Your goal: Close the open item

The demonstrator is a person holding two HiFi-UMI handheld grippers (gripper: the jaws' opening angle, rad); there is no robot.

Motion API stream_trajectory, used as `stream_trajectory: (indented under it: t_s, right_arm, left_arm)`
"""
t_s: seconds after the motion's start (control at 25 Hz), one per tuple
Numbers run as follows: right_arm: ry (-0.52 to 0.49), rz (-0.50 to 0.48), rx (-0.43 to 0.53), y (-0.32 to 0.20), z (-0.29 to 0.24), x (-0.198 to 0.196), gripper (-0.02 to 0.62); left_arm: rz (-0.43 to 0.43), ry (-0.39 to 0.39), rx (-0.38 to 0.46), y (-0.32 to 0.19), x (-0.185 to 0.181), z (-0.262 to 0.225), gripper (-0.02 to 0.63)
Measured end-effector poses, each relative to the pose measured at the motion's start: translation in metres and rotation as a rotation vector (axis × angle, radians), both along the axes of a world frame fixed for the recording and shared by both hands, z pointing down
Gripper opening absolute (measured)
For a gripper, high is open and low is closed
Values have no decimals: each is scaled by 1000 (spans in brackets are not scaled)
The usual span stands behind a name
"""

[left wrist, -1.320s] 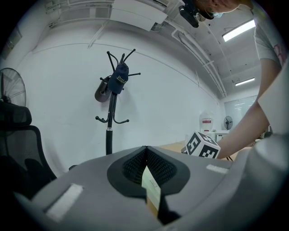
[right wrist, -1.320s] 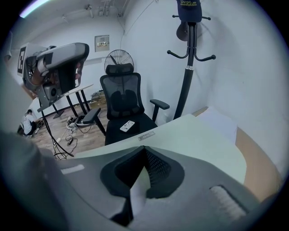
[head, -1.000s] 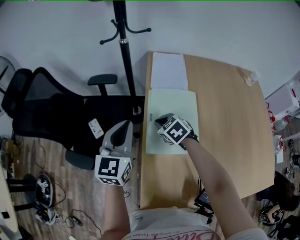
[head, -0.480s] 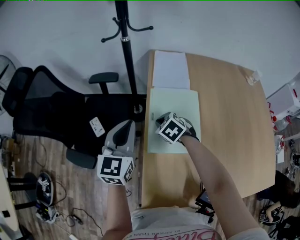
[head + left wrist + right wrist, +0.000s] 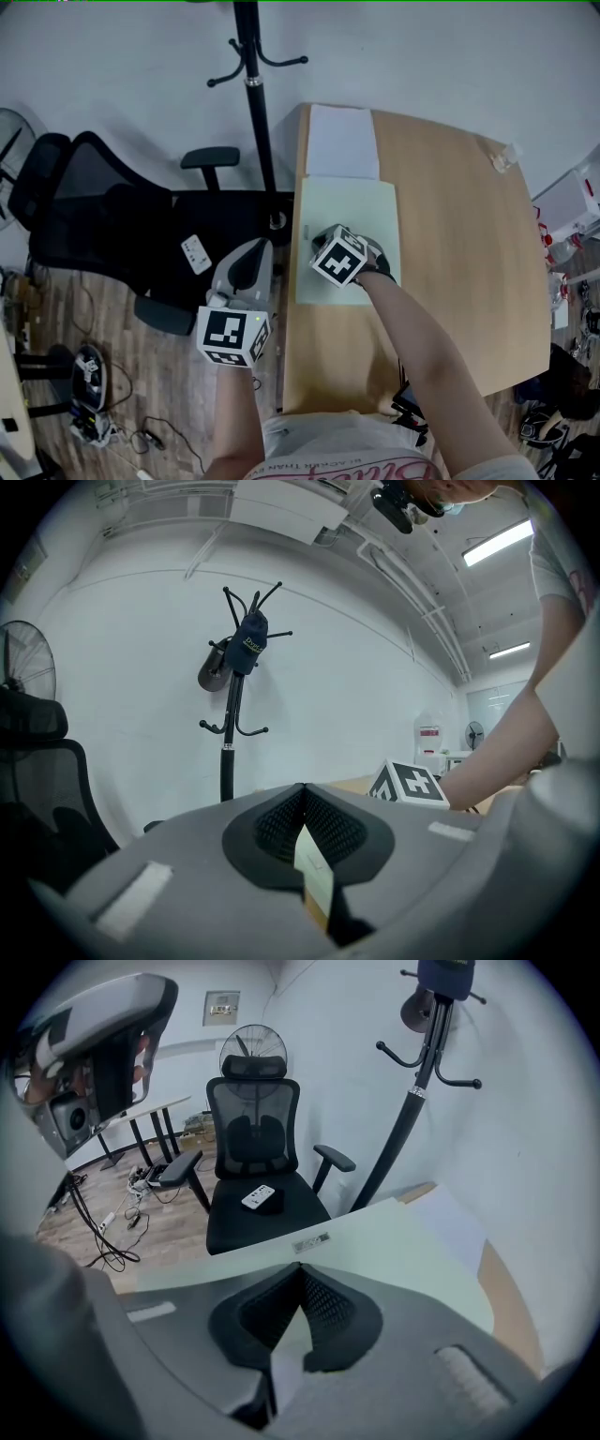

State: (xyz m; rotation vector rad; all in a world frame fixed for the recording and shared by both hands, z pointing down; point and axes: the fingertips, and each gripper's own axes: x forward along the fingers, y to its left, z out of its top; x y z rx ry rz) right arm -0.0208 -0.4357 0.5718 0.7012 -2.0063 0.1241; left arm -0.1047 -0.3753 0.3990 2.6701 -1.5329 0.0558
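At the near edge of the head view, a pale shirt with pink lettering is seen, and two bare forearms are stretched forward from it. The left gripper is held level beside the table, above the brown wooden plank floor. Its two jaws are brought together at the tips and nothing is clamped between them. The right gripper is tilted downward over the light wooden table, and its jaws are likewise pressed together with nothing between them. Its tips are placed at the near left part of the pale green flat folder; whether the cover is really touched cannot be told. The folder is laid flat with its cover down, close along the left edge of the table, and a small printed label is carried near that edge of the cover. Directly behind the folder a white paper sheet is laid, its near edge meeting the far edge of the folder. To the left of the table, a black mesh office chair is placed, and a small white oblong device is left on its seat. Farthest away, a black metal coat stand is set against the white wall, and a dark cap is hung on it.
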Motion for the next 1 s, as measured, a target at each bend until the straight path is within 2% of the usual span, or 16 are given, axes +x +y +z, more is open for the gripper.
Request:
stream_trajectory:
  t_s: [0.4, 0.8, 1.0]
  right_arm:
    - [-54, 103, 15, 0, -13, 3, 0]
    - [-80, 73, 80, 21, -47, 6, 0]
    - [-101, 47, 113, 34, -64, 12, 0]
  left_arm:
    - [-26, -7, 30, 7, -5, -15, 17]
    - [-24, -24, 66, 28, 2, -36, 17]
    - [-53, -22, 89, 41, 3, -49, 15]
